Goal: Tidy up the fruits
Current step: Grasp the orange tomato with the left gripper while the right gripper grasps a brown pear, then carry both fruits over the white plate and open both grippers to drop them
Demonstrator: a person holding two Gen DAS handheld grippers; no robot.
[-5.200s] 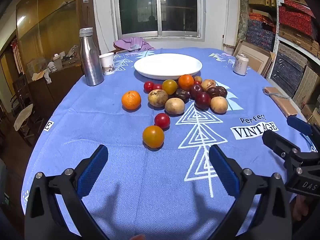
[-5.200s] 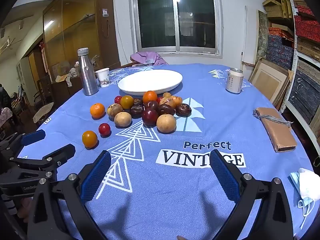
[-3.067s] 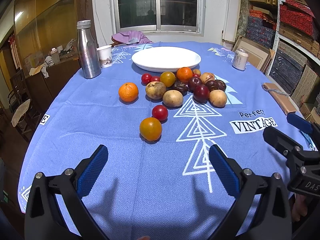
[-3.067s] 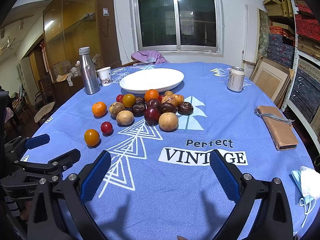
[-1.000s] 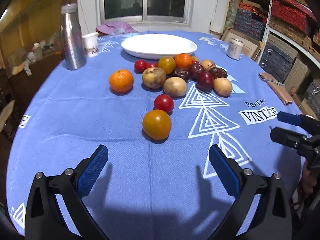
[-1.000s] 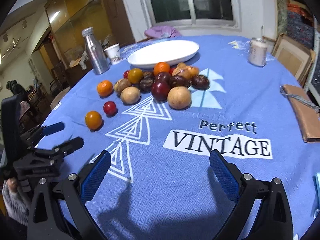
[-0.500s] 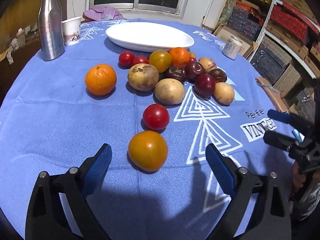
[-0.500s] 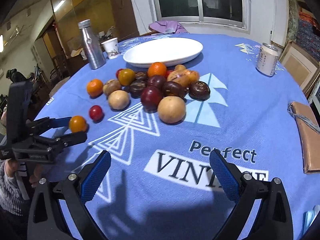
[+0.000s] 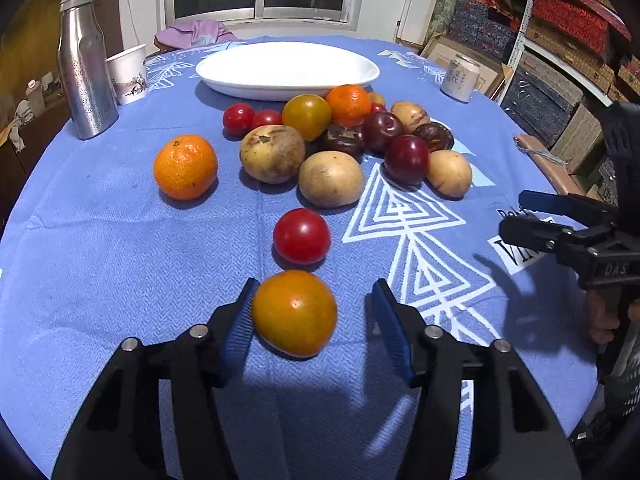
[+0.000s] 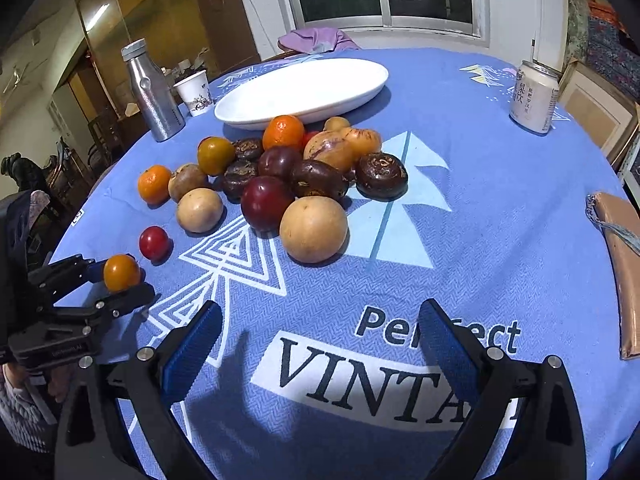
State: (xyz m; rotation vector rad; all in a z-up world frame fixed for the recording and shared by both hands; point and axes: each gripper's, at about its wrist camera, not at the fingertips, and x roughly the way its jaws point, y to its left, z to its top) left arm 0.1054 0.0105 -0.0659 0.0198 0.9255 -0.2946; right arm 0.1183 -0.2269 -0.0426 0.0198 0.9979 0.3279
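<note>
An orange-yellow tomato (image 9: 295, 312) lies on the blue tablecloth between the fingers of my left gripper (image 9: 316, 312), whose jaws are open; the left pad is at its skin, the right pad stands apart. It also shows in the right wrist view (image 10: 121, 272). A red tomato (image 9: 301, 236) lies just beyond it. A pile of fruit (image 9: 340, 136) lies in front of a white oval plate (image 9: 287, 65). A lone orange (image 9: 185, 166) lies left of the pile. My right gripper (image 10: 316, 340) is open and empty over the "Perfect VINTAGE" print.
A steel bottle (image 9: 85, 62) and a paper cup (image 9: 127, 74) stand at the back left. A drink can (image 10: 534, 97) stands at the back right. A brown pouch (image 10: 626, 256) lies at the right table edge. Shelves of boxes (image 9: 560, 40) line the right wall.
My left gripper has moved forward and lower, so the orange-yellow tomato now lies between its fingers, and its jaws have narrowed. My right gripper has moved closer to the fruit pile.
</note>
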